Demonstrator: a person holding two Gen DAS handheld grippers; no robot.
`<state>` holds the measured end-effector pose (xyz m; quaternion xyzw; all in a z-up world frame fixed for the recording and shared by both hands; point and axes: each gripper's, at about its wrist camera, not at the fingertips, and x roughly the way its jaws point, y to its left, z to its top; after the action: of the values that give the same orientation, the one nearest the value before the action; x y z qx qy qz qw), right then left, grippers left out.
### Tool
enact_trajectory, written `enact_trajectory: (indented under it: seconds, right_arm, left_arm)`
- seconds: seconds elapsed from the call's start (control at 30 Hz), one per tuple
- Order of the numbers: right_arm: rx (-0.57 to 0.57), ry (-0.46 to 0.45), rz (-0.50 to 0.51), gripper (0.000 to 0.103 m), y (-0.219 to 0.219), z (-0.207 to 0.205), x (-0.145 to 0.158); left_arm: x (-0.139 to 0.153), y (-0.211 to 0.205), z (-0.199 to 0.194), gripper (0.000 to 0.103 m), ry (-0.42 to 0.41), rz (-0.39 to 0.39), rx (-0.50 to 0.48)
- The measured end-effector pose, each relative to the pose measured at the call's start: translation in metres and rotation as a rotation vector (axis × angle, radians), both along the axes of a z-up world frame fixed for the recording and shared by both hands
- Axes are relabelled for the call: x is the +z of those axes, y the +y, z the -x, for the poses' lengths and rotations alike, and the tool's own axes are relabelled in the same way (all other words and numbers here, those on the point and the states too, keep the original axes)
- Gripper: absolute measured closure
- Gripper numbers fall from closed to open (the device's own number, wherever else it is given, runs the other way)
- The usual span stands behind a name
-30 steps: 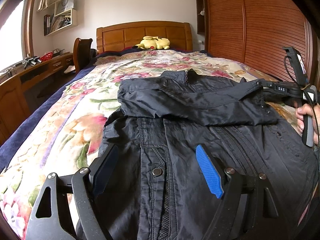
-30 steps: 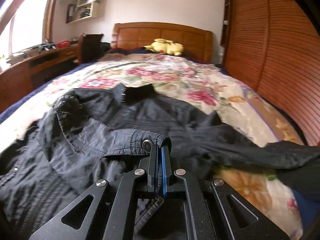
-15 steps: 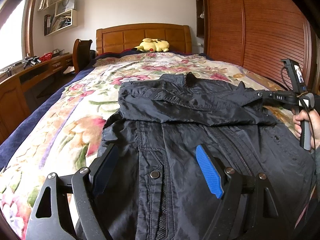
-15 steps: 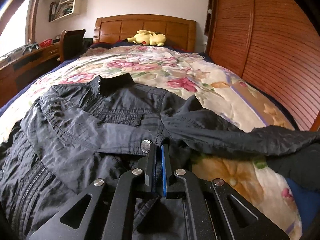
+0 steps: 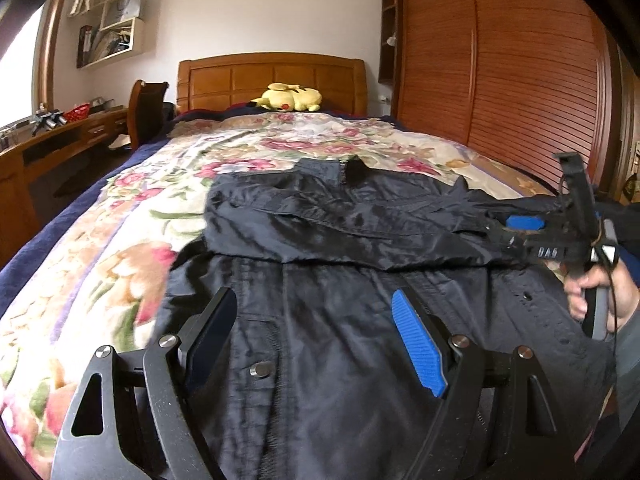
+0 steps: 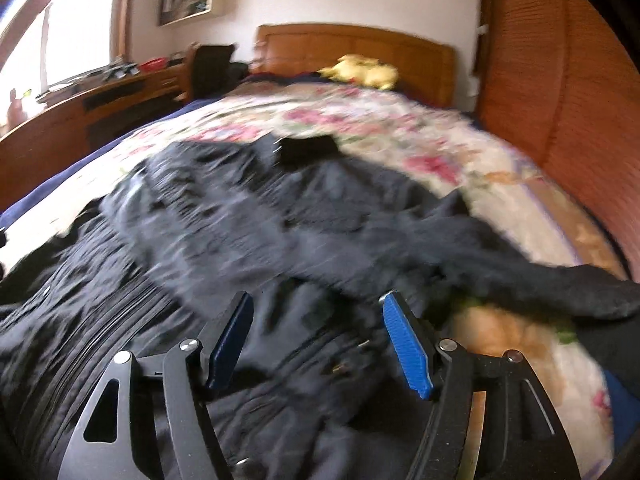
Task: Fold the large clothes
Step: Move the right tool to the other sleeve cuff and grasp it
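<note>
Dark jacket [image 5: 360, 320] spread flat on the floral bedspread [image 5: 120, 248], collar end toward the wooden headboard [image 5: 272, 80], hem end nearest the cameras. One sleeve [image 5: 340, 232] folded across the chest, lying flat from side to side. Left gripper [image 5: 316, 336] hovering low over the lower front of the jacket, jaws wide apart, nothing between the pads, a snap button [image 5: 261, 369] showing in the gap. Right gripper [image 6: 316, 340] just sprung open, cuff let go, pads now spread over rumpled cloth and clear of it; right wrist view smeared with motion blur. Seen from the left wrist, that same right gripper at the jacket's right edge, a hand [image 5: 600, 292] wrapped round its handle. Other sleeve [image 6: 560, 284] trailing off toward the wardrobe side. Yellow plush toy [image 5: 288, 98] parked up by the headboard, well apart from the jacket
</note>
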<state>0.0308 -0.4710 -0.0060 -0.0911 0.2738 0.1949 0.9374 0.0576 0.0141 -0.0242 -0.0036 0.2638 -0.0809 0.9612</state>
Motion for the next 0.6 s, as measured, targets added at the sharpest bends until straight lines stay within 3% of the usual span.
enact_trajectory:
  seconds: [0.13,0.33,0.6]
  right_arm:
    - [0.025,0.041,0.049,0.033,-0.001,-0.005,-0.016]
    - [0.034,0.116,0.021,0.033,-0.014,-0.021,-0.033]
    - [0.045,0.123,0.024,0.033,-0.011,-0.026,-0.034]
  left_arm:
    - [-0.001,-0.02,-0.007,0.022,0.005,-0.018,-0.024]
    - [0.0,-0.041,-0.018,0.022,0.013,-0.006,-0.047]
    - [0.002,-0.061,-0.029,0.022,0.016,0.004,-0.075]
